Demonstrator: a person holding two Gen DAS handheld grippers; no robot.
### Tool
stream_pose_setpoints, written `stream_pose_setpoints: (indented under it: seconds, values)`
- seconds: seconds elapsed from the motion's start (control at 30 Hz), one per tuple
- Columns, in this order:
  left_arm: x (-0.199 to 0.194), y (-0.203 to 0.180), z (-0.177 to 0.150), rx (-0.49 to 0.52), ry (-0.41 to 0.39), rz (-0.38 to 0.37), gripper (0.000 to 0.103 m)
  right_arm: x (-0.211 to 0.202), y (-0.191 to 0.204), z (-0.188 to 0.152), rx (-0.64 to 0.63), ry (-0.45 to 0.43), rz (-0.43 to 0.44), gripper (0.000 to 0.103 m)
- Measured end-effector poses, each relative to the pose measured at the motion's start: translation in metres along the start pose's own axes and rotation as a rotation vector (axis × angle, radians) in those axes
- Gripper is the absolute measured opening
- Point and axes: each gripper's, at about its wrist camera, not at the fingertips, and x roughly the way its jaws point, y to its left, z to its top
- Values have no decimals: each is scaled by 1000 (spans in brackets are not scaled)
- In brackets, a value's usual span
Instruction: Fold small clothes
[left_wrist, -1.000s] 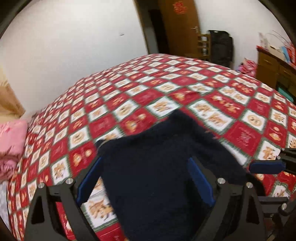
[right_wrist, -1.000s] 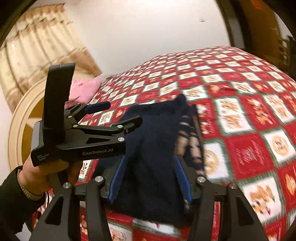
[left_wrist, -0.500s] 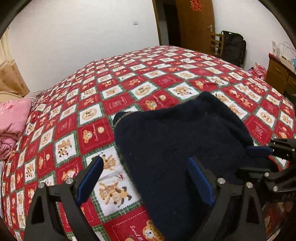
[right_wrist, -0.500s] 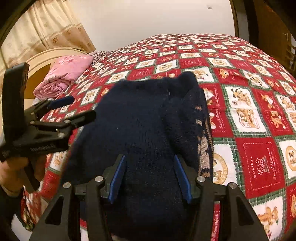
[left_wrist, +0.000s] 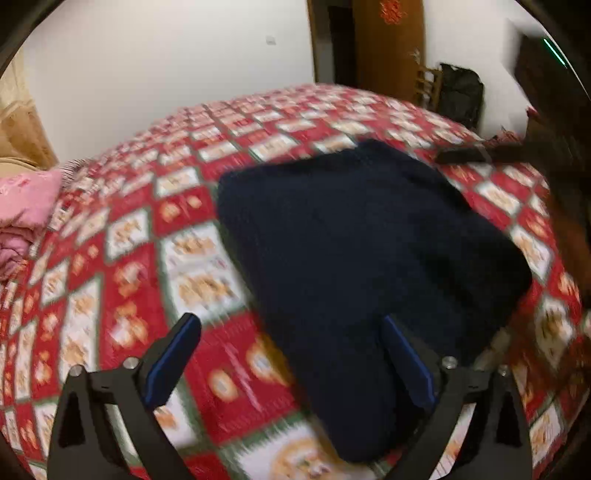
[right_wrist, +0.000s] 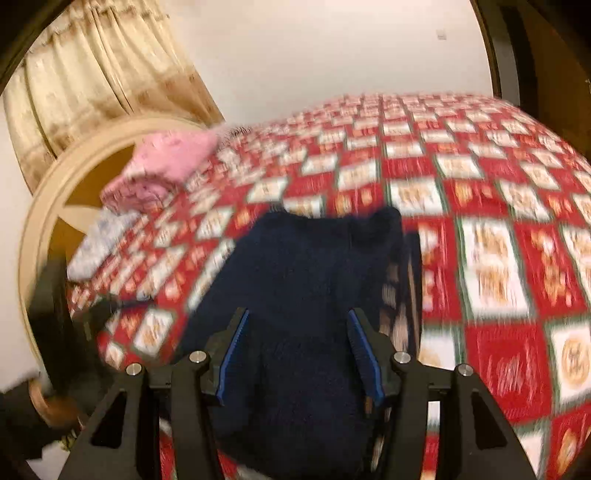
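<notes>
- Two claws have pulled back in the last second: your left claw gapes wide with nothing in it, its right finger over the near edge of the navy knitted sweater, which lies folded on the bed.
- Your right claw hovers open and empty above it, so this fold looks finished.
- Only the right view shows the patterned band and the pink bedding by the headboard.

Warm indoor light, both views smeared by motion

Heavy blur streaks the checked bedspread and the dark sweater in both views; the right wrist view smears sideways. The white wall is evenly lit, with no hard shadows. Fisheye bends the bed into a dome, and black vignette rings the corners. The gripper fingers stay fairly sharp.
</notes>
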Motion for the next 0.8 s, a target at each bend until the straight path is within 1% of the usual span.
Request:
stream_pose_setpoints:
  seconds: [0.03,0.07,0.1,0.17,0.2,0.23,0.3,0.33,0.37,0.4,0.43,0.5,0.53,0.57,0.63,0.7,0.73,0.8]
  values:
    - [6,-7,-6,22,23,-3,101,10,0,11,3,27,46,55]
    - [10,-12,-9,35,32,2,101,17,0,15,3,40,57,55]
    - [15,-16,-13,43,47,6,101,30,-1,19,-4,69,41,55]
    - [18,-16,-16,33,52,-14,101,63,-11,18,-21,165,-122,55]
    - [21,-12,-17,12,60,-38,101,74,-15,14,-23,195,-141,55]
    - [23,-8,-18,-12,72,-56,101,78,-19,10,-34,196,-146,56]
    - [22,3,-17,-79,88,-114,101,74,-22,5,-51,164,-136,56]
    - [15,13,-14,-128,69,-146,101,71,-22,5,-50,154,-126,56]
    - [10,19,-12,-154,51,-157,101,63,-24,4,-42,138,-109,56]
    - [-1,30,-7,-196,2,-172,101,58,-26,4,-32,123,-99,56]
    - [-9,38,-2,-214,-35,-168,101,45,-28,3,-7,88,-80,56]
    - [-16,47,6,-233,-61,-140,101,25,-36,3,29,36,-66,56]
    - [-15,53,13,-241,-61,-122,101,19,-38,2,41,18,-70,58]
    - [-11,55,18,-245,-55,-113,101,13,-43,0,62,5,-62,65]
    - [1,61,26,-266,-39,-116,101,12,-52,-1,102,23,-35,74]
    - [18,66,33,-305,-10,-154,101,15,-61,-4,131,48,-39,75]
    - [29,69,36,-334,8,-185,101,18,-67,-7,151,57,-35,75]
    - [44,71,37,-387,40,-240,100,24,-81,-12,216,78,1,75]
